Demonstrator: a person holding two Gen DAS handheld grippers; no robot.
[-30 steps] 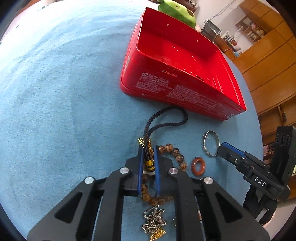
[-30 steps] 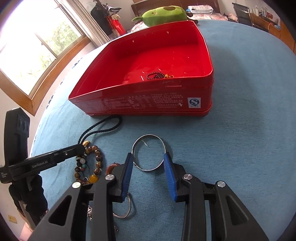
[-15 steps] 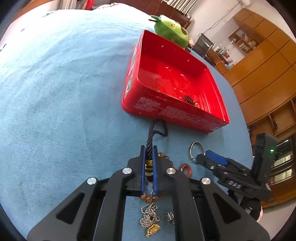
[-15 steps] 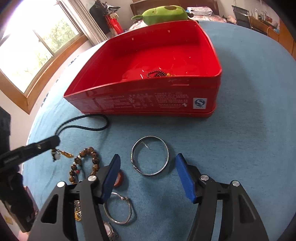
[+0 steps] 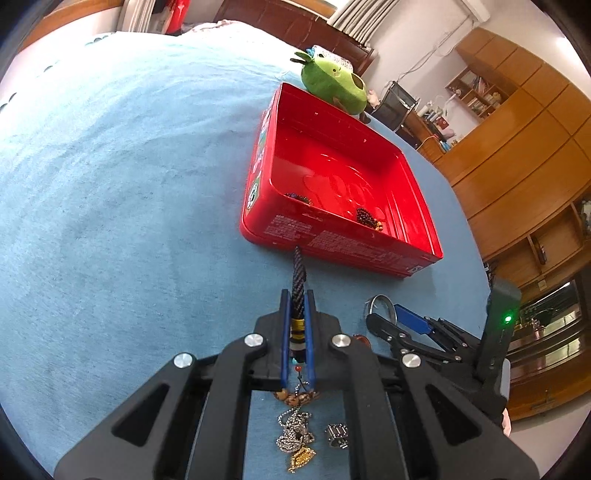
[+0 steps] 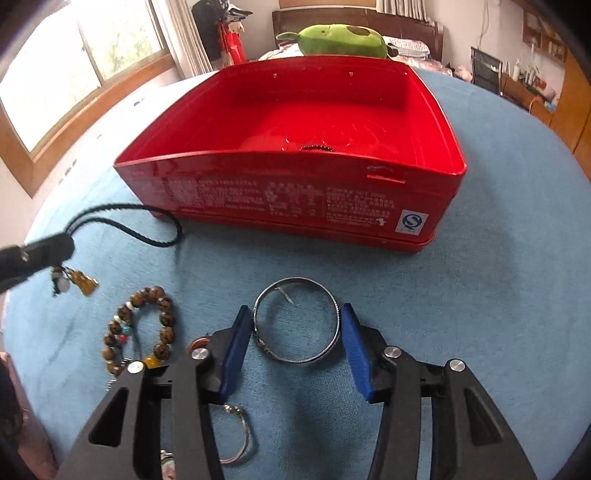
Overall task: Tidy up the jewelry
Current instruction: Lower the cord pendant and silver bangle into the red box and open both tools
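Corded pendant (image 5: 297,325): pinched in left hand-held gripper (image 5: 297,314), charms half hidden | right hand-held gripper (image 6: 295,345): closing around bangle (image 6: 295,319)

Left gripper (image 5: 297,332) clamped and tilted downward; right gripper (image 6: 295,332) angled down, jaws just closing.

Sunlit window (image 6: 74,70) (wood-framed), wooden cabinets (image 5: 517,155), dark headboard (image 6: 351,18)

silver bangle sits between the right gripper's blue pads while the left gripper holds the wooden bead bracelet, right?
Not quite. The left gripper is shut on the black cord necklace, not the bead bracelet, which lies on the blue cloth, as the right wrist view shows. The silver bangle does sit between the right gripper's pads.
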